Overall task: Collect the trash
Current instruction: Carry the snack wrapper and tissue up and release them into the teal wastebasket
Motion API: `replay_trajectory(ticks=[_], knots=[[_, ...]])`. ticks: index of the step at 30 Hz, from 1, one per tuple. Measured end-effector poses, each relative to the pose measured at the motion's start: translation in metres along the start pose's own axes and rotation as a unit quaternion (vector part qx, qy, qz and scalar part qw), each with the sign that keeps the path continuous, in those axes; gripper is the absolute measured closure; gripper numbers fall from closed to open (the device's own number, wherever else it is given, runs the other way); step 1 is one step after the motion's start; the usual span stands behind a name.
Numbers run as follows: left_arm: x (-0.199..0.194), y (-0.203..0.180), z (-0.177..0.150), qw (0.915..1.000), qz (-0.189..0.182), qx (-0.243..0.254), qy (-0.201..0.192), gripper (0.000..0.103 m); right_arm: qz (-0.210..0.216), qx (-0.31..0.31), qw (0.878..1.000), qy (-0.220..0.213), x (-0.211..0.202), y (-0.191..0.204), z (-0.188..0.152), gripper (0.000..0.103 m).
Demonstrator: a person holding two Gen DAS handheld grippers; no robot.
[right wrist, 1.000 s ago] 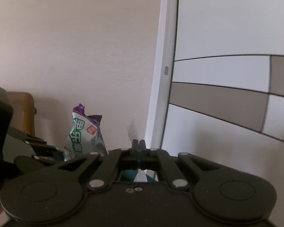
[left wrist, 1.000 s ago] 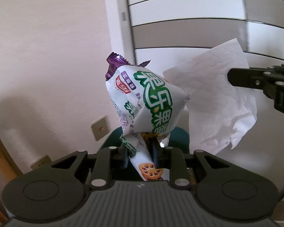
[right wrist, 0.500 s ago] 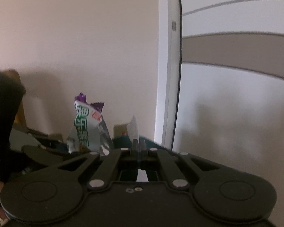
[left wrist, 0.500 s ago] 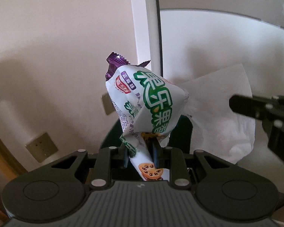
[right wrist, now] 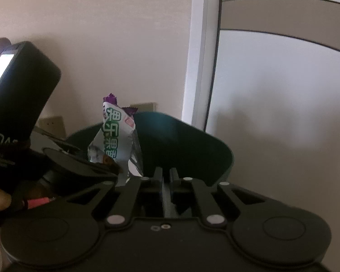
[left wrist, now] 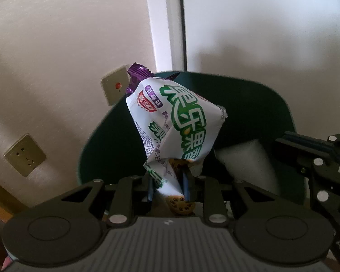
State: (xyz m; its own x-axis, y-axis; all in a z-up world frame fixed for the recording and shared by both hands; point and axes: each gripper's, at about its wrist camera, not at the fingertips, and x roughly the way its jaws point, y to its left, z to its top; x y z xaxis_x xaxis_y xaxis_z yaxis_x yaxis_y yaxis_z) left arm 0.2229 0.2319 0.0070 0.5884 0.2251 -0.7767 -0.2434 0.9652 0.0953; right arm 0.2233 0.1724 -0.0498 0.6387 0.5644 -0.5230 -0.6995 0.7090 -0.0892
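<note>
Left wrist view: the left gripper point(left wrist: 167, 182) pinches the bottom of a crinkly white snack wrapper with green letters and a purple top point(left wrist: 174, 122).
Where the trash is: the wrapper sticks up from the left gripper's fingers, right in front of the open mouth of a dark green round plastic bin point(left wrist: 260, 113). A soft white paper tissue point(left wrist: 247, 158) sits low inside the bin, just past the right gripper's tip.
Right gripper: its fingers point(right wrist: 173, 174) are a little apart with a thin gap, and no paper shows between them in the right wrist view point(right wrist: 166, 174). It looks to have nothing in it.
How to do it well: the left gripper should push the wrapper forward past the bin's rim, then spread its fingers so the wrapper drops in. The light wrapper could catch on the rim or stick to a finger, so it should go well inside first.
Hard to see: the bin's bottom and its near rim are hidden behind the gripper bodies. The tissue is partly covered, so its full shape cannot be told.
</note>
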Motion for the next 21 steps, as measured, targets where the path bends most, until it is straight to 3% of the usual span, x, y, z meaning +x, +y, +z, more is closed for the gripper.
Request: replay_trajectory(ticks=[4,7,9,11,12,21], knots=[[0.003,-0.004,-0.005,0.9998,-0.003,-0.005,0.016,0.079,-0.001,-0.011,1.000,0.012,0.002,0.001,0.004,0.084],[0.004,-0.007,-0.007,0.9997,-0.003,0.006,0.023,0.074,0.001,-0.008,1.000,0.013,0.004,-0.002,0.013,0.078],[0.005,-0.011,-0.007,0.9995,-0.004,0.015,0.027,0.063,0.001,-0.004,1.000,0.011,-0.006,-0.001,0.010,0.076],[0.003,-0.015,-0.010,0.9995,-0.004,0.019,0.026,0.034,0.001,-0.001,1.000,0.009,-0.017,-0.002,0.009,0.074],[0.004,-0.016,-0.012,0.9995,-0.002,0.019,0.024,0.030,0.000,0.000,1.000,0.008,-0.021,-0.003,0.009,0.073],[-0.016,-0.030,-0.014,0.9997,0.003,0.021,0.013,0.024,-0.009,0.017,1.000,-0.010,-0.074,-0.021,0.013,0.058]])
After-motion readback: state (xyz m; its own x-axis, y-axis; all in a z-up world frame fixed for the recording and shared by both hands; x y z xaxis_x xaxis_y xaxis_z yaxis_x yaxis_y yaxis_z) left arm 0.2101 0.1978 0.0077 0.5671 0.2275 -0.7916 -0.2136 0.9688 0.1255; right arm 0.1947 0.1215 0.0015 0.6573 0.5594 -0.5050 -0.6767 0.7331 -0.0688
